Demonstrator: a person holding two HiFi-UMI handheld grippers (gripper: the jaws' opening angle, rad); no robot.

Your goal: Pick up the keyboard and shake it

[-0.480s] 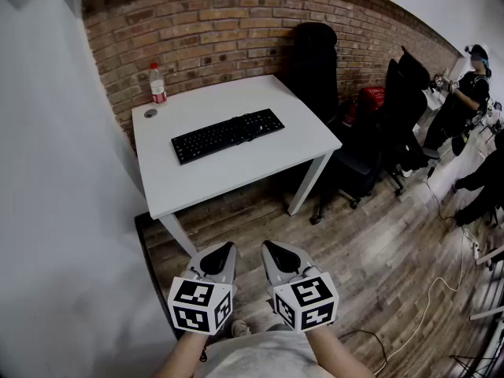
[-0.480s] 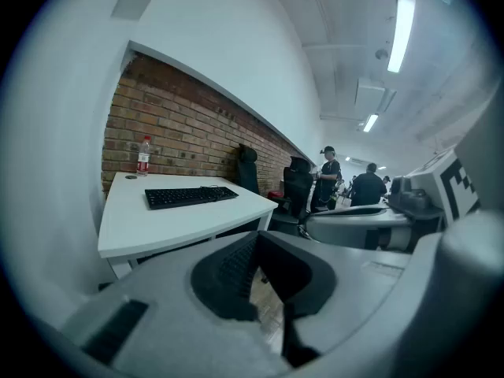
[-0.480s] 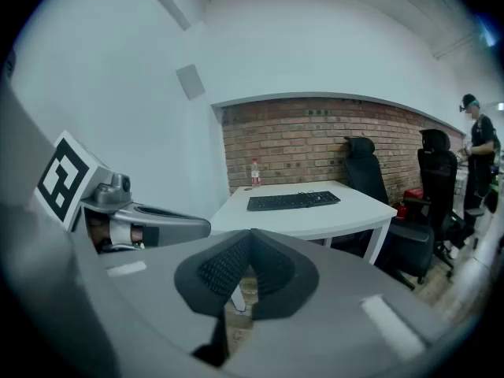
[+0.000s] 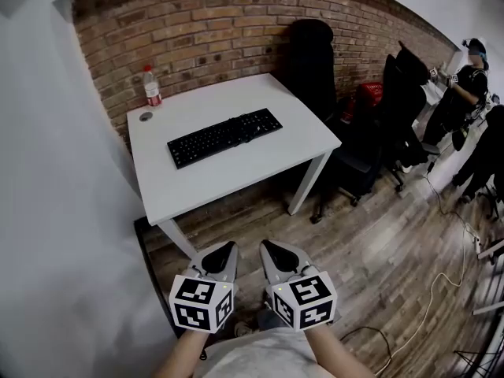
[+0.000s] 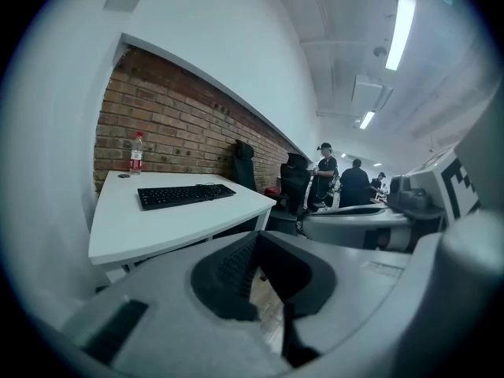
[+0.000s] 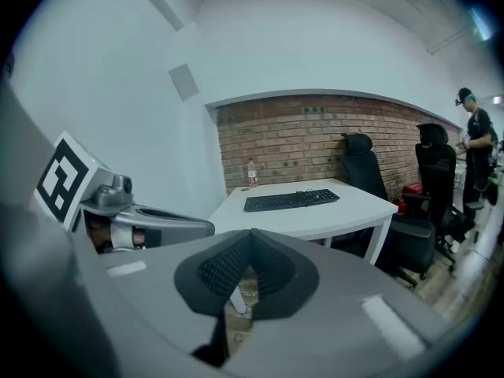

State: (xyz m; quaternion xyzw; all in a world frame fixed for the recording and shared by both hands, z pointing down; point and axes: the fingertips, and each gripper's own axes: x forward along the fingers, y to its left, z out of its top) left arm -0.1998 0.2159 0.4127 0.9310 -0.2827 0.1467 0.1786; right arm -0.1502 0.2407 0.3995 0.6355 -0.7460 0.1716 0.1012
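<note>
A black keyboard (image 4: 224, 136) lies flat on the white table (image 4: 236, 172), also seen in the left gripper view as the keyboard (image 5: 186, 195) and in the right gripper view as the keyboard (image 6: 290, 200). Both grippers hang well short of the table, over the wooden floor, side by side. My left gripper (image 4: 223, 250) is shut with nothing in it, its jaws together in its own view (image 5: 253, 246). My right gripper (image 4: 270, 248) is shut and empty too (image 6: 250, 242).
A red-capped bottle (image 4: 151, 86) and a small round lid (image 4: 146, 116) stand at the table's far left by the brick wall. Black office chairs (image 4: 346, 144) and a red bag (image 4: 370, 99) sit right of the table. People (image 4: 465, 85) stand at the far right. A cable (image 4: 429, 305) runs along the floor.
The view has shifted slightly; the table and keyboard sit a little further left in frame. Both grippers stay shut and in place.
</note>
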